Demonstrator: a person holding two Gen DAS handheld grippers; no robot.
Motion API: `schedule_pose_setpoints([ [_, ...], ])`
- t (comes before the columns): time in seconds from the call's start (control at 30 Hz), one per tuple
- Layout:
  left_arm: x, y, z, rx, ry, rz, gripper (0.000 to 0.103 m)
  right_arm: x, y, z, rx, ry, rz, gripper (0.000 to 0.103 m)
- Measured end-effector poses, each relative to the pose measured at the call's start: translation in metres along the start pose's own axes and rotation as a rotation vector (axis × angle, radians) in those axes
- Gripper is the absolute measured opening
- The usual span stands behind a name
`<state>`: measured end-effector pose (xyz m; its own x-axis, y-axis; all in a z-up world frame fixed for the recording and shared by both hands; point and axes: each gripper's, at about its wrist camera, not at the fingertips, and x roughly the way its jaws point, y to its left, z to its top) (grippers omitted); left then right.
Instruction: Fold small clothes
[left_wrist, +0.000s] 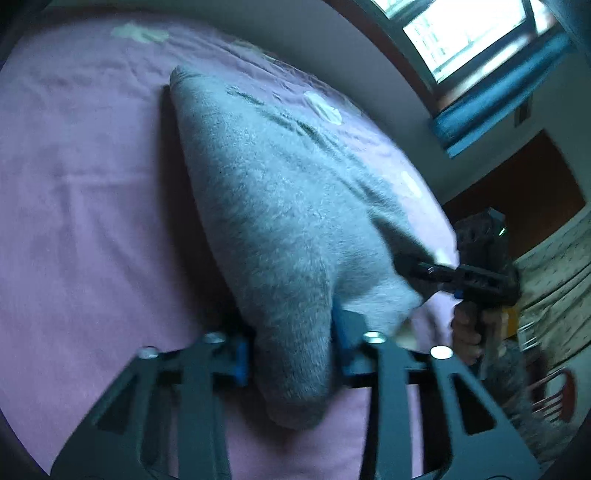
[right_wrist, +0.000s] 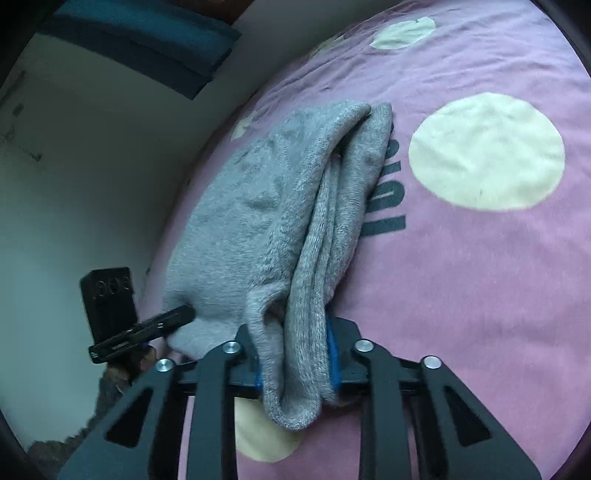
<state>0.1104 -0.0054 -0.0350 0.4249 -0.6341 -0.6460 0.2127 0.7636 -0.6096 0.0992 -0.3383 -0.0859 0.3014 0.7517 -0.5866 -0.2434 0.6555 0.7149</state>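
A small grey knitted garment lies stretched over a pink bedsheet. My left gripper is shut on one near corner of it, the cloth bunched between the blue pads. My right gripper is shut on the other near corner, where folded layers of the grey garment hang through the jaws. Each gripper shows in the other's view: the right one at the garment's right edge, the left one at its left edge. The far end of the garment rests on the sheet.
The pink sheet has cream circles and dark lettering. A white wall runs along the bed's far side. A window with a blue blind is at upper right, and patterned bedding at far right.
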Motion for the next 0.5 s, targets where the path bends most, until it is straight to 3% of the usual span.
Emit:
schedule_pose_setpoints([
  [0.17,-0.016,0.003,-0.008,-0.058,-0.01,-0.046,0.022,-0.009,0.0,-0.019,0.046,0.024,0.078,0.019],
  [0.33,0.003,0.005,-0.015,-0.061,-0.006,-0.02,0.022,-0.001,-0.013,-0.029,0.056,0.037,0.073,0.018],
  [0.5,-0.003,0.004,-0.018,-0.023,-0.027,-0.007,0.035,-0.007,-0.009,-0.028,0.038,0.022,0.078,0.028],
])
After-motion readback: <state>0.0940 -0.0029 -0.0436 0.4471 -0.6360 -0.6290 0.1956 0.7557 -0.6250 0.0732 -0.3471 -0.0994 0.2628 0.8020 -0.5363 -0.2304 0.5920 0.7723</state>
